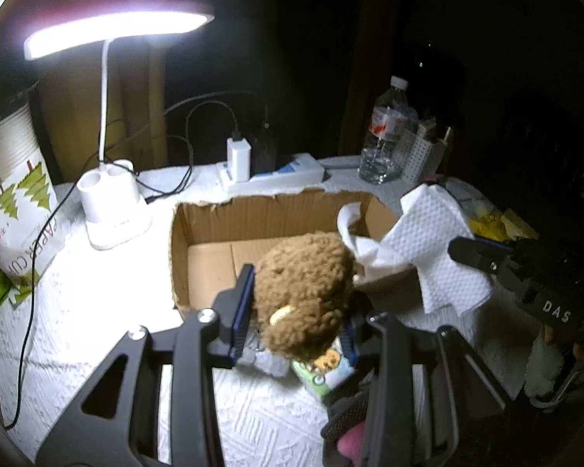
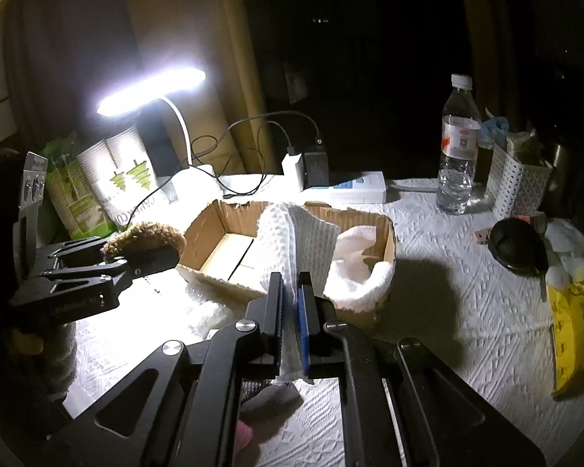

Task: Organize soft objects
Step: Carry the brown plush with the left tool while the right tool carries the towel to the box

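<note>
My left gripper [image 1: 298,303] is shut on a brown plush toy [image 1: 305,284] and holds it above the near edge of an open cardboard box [image 1: 210,233]. The toy also shows in the right wrist view [image 2: 144,237], left of the box [image 2: 214,229]. My right gripper [image 2: 290,299] is shut on a white textured cloth [image 2: 292,229] that hangs over the box's near wall. In the left wrist view the cloth [image 1: 428,229] drapes at the box's right side from the right gripper [image 1: 475,253]. A second white cloth [image 2: 362,272] lies in the box's right end.
A lit desk lamp [image 1: 113,210] stands left of the box, with a paper-cup bag [image 1: 15,210] beyond it. A power strip [image 1: 268,173], water bottle [image 2: 457,155] and white perforated basket [image 2: 518,186] stand behind. A yellow packet [image 2: 572,330] and black round object [image 2: 518,245] lie right.
</note>
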A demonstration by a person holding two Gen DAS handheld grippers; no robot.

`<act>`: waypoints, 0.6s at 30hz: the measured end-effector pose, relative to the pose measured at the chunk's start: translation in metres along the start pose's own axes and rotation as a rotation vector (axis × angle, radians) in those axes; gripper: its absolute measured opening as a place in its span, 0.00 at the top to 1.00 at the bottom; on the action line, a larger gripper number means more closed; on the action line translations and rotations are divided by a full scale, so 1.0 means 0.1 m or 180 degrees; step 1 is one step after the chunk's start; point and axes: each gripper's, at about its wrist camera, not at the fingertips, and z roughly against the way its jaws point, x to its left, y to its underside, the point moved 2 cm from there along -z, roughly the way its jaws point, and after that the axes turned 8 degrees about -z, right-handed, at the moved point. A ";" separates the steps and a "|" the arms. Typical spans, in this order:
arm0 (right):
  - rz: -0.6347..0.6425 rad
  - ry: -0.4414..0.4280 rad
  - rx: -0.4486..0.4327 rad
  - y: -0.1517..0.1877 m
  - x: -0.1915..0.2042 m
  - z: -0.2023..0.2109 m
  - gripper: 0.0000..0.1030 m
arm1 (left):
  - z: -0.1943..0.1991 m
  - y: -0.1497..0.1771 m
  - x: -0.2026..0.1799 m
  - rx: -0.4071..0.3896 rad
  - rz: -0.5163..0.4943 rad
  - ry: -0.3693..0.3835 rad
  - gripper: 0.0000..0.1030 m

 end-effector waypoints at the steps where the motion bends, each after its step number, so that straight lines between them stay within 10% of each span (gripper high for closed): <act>1: -0.0002 -0.0002 -0.0006 -0.02 -0.01 -0.01 0.93 | -0.01 -0.02 0.00 -0.0009 -0.0006 0.0000 0.63; 18: -0.0144 0.0059 0.0005 -0.28 -0.38 -0.46 0.93 | -0.49 -0.34 0.09 0.0006 0.0005 -0.0003 0.62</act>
